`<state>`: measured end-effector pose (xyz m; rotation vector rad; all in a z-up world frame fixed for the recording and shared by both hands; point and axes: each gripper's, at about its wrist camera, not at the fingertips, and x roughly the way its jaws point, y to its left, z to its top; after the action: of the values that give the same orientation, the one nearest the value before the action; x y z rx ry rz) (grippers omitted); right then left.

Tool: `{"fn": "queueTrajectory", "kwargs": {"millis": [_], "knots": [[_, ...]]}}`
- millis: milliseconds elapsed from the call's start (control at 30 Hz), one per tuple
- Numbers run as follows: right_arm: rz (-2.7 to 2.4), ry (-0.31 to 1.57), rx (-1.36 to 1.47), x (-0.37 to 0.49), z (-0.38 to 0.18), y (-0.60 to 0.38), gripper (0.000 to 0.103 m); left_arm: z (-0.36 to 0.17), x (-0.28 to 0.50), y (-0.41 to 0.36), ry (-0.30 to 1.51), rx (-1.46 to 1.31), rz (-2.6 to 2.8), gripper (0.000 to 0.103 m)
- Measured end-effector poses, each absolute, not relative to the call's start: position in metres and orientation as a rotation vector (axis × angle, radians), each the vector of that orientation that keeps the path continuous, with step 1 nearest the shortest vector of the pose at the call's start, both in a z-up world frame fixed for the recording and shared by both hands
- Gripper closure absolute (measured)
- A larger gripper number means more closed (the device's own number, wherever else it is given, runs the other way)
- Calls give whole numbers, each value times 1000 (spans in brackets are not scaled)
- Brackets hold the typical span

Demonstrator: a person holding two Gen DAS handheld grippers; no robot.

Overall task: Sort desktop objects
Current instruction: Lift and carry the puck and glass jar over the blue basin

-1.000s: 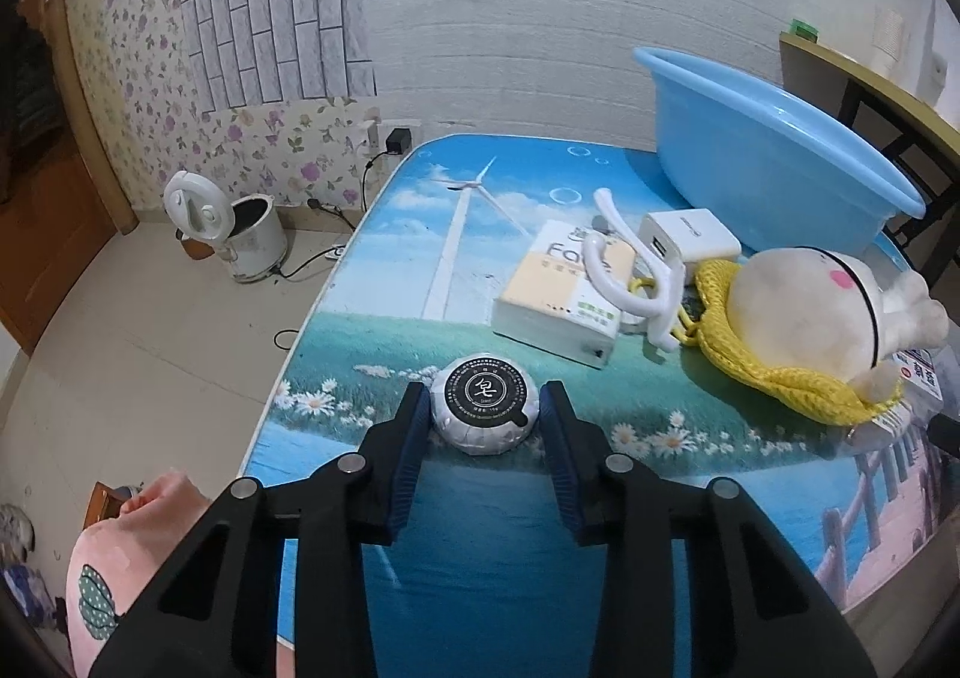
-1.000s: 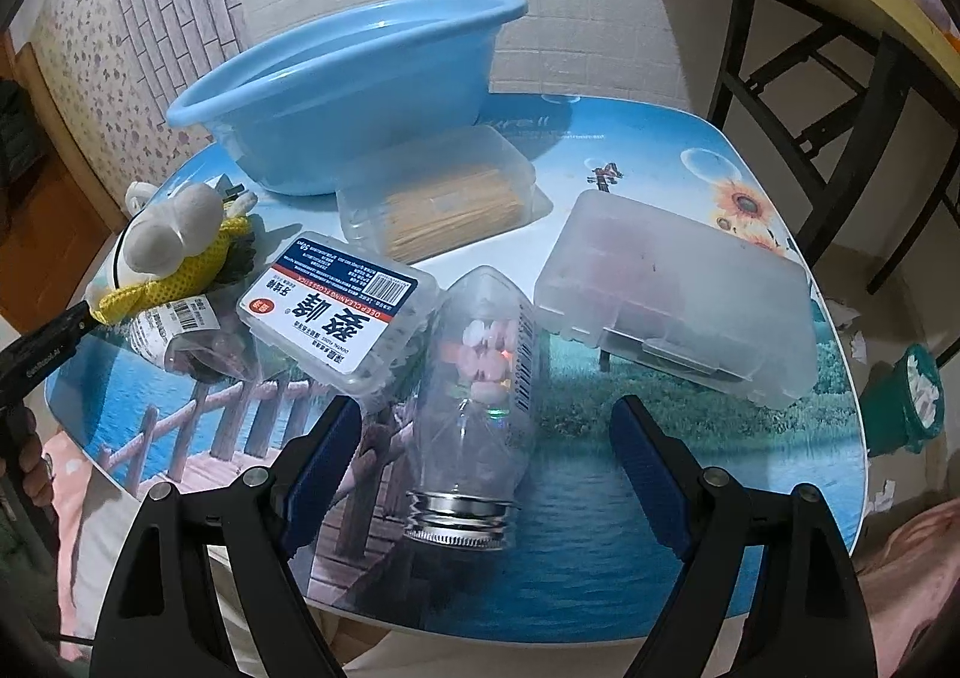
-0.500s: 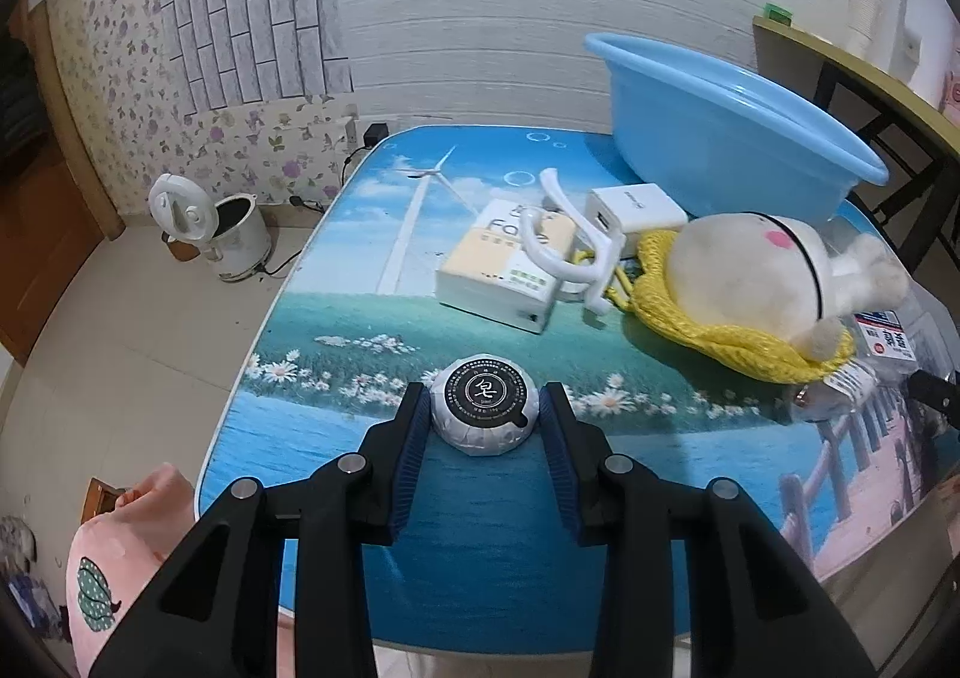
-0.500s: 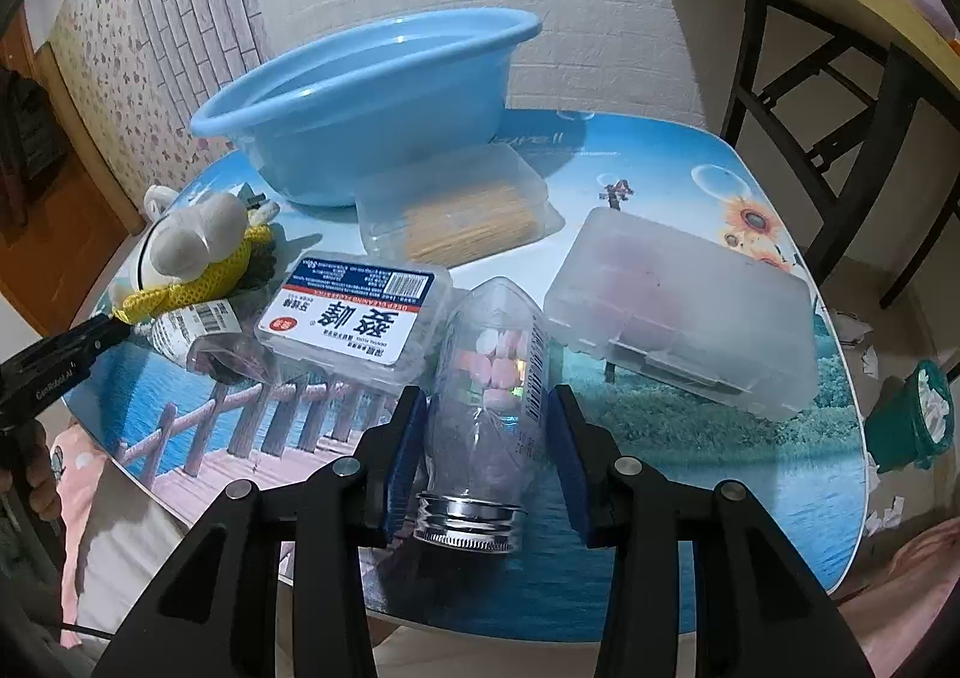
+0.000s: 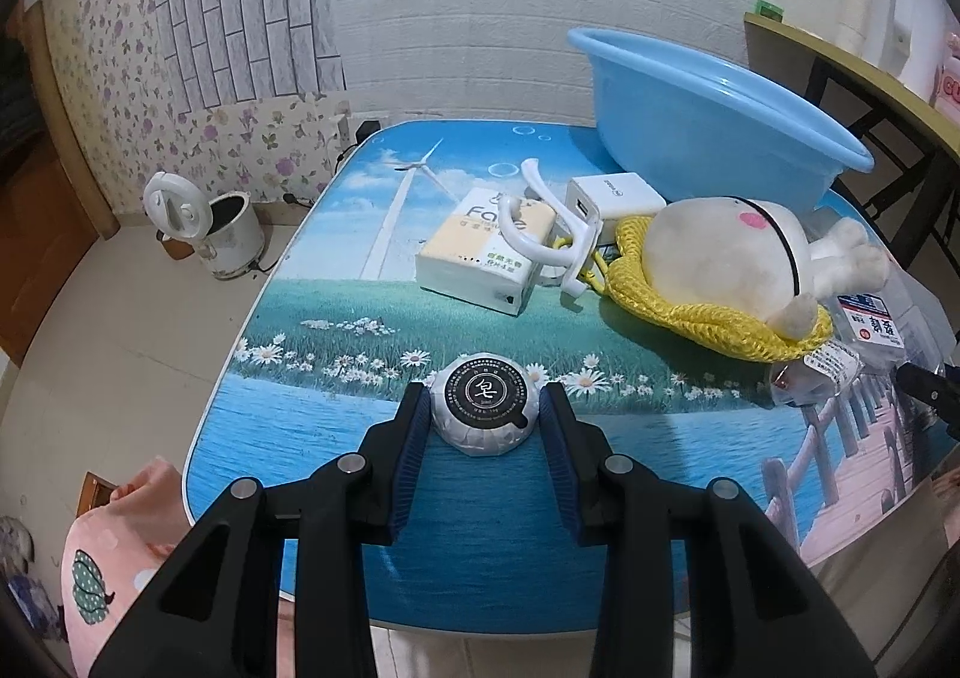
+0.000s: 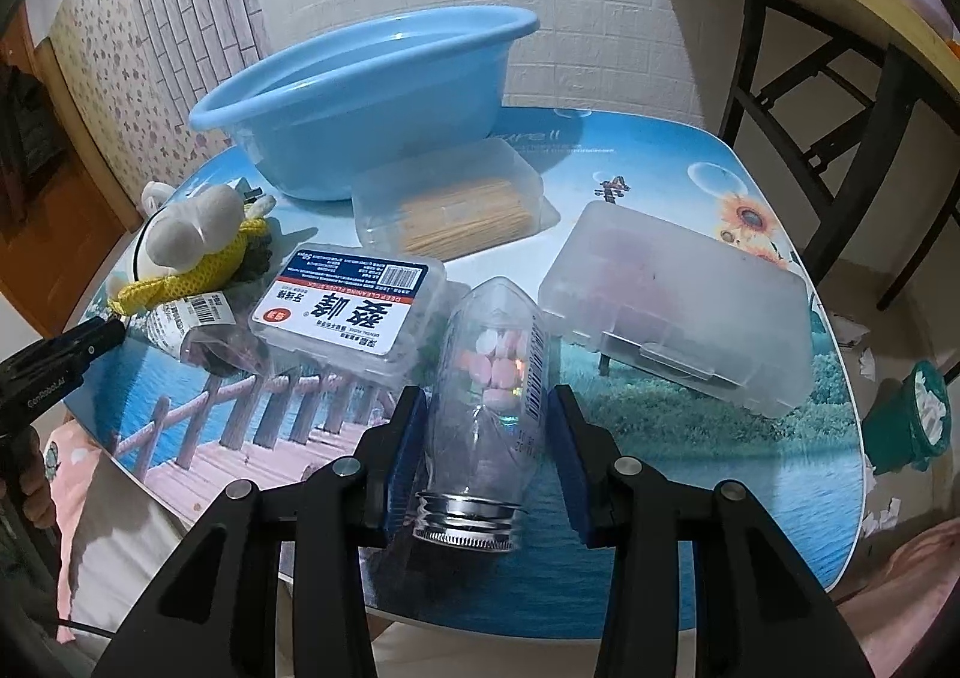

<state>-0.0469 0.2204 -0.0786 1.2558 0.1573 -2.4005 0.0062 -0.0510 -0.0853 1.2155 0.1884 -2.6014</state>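
Both loads had been raised off the desk since a moment earlier: left tongs clamped on the wrapped soap, right tongs on the candy jar. Carrying them to the blue basin was judged the next move, clearance over its rim being required.

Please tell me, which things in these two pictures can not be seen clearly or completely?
- Basin inside: left wrist view, hidden by its own wall.
- Frosted box contents: right wrist view, blurred by the cloudy lid.
- Small packet: left wrist view, print too small.
- Dental floss box: left wrist view, partly behind the plush toy.
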Motion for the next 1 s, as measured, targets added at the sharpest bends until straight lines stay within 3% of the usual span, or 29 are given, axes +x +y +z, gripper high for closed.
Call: {"fn": "queueTrajectory", "kwargs": {"millis": [267, 433, 533, 667, 733, 800, 1000], "knots": [[-2407, 186, 1252, -46, -79, 219, 64, -86, 5, -53, 180, 1187, -2598, 62], [-2409, 218, 1242, -44, -81, 215, 55, -89, 3, -58, 194, 1164, -2582, 42], [-2417, 213, 1234, -44, -81, 215, 55, -90, 4, -57, 185, 1137, -2586, 40], [-2417, 202, 1234, -45, -80, 217, 66, -89, 5, -56, 185, 1129, -2594, 42], [-2408, 193, 1240, -45, -80, 218, 66, -89, 5, -54, 178, 1132, -2610, 59], [-2406, 190, 1243, -46, -80, 218, 66, -88, 4, -51, 156, 1140, -2626, 66], [-2403, 182, 1241, -43, -76, 219, 66, -85, 6, -49, 160, 1168, -2626, 66]]}}
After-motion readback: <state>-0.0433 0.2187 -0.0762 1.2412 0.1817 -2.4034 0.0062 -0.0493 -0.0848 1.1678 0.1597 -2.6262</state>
